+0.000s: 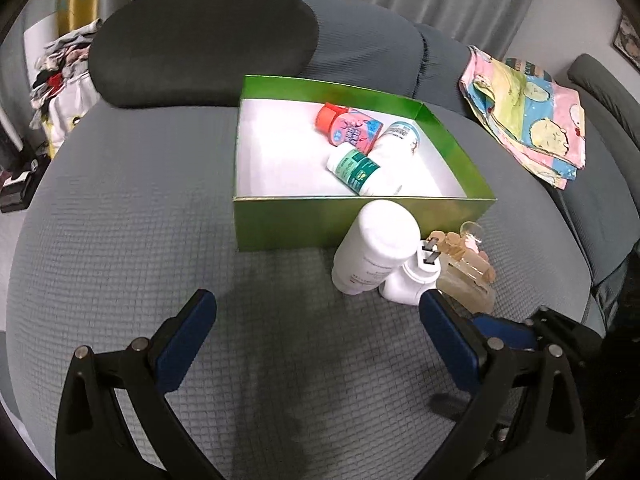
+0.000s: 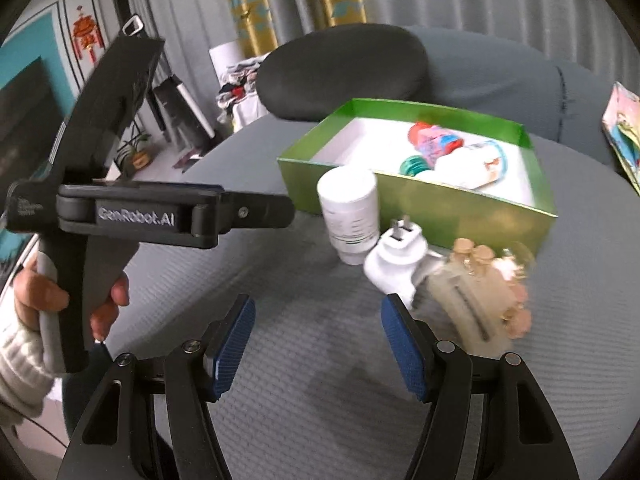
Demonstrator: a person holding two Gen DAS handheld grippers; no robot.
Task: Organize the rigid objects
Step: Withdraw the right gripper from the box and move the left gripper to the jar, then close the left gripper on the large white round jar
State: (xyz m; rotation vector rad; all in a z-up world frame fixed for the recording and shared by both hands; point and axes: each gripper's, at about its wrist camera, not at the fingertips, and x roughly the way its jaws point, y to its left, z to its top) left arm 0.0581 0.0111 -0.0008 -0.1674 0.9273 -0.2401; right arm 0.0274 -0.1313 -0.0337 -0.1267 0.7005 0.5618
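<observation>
A: Where are the two tools, and what state are they in?

B: The left tool [image 1: 316, 316] hangs low over a grey quilted sofa seat [image 1: 140, 220] with its blue-padded fingers spread wide and nothing between them; the right tool [image 2: 318, 344] is likewise spread wide and holds nothing. In the right wrist view the left tool's black body [image 2: 156, 216] shows from the side, gripped by a hand [image 2: 60, 296] in a cream sleeve.

A: Where are the things to be sorted?

B: A green box [image 1: 292, 220] with a white floor sits on the seat, ahead of both tools; inside it lie three bottles on their sides, touching one another: a pink bottle [image 1: 354, 128] with a red cap, a white bottle [image 1: 398, 142] with a blue label, and a teal bottle [image 1: 358, 168].

A: And outside the box?

B: A white jar [image 1: 374, 252] stands upright against the box's near wall; a white plug [image 1: 412, 276] lies touching it; a beige clip [image 1: 466, 274] with pale ornaments lies just beside the plug. This cluster sits just ahead of the left tool's right finger [image 1: 448, 336]; in the right wrist view the clip, blurred, is just beyond that tool's right finger [image 2: 400, 344].

A: Anything else nearby?

B: A dark cushion [image 1: 200, 40] behind the box; a pastel cloth [image 1: 528, 108] further right.
</observation>
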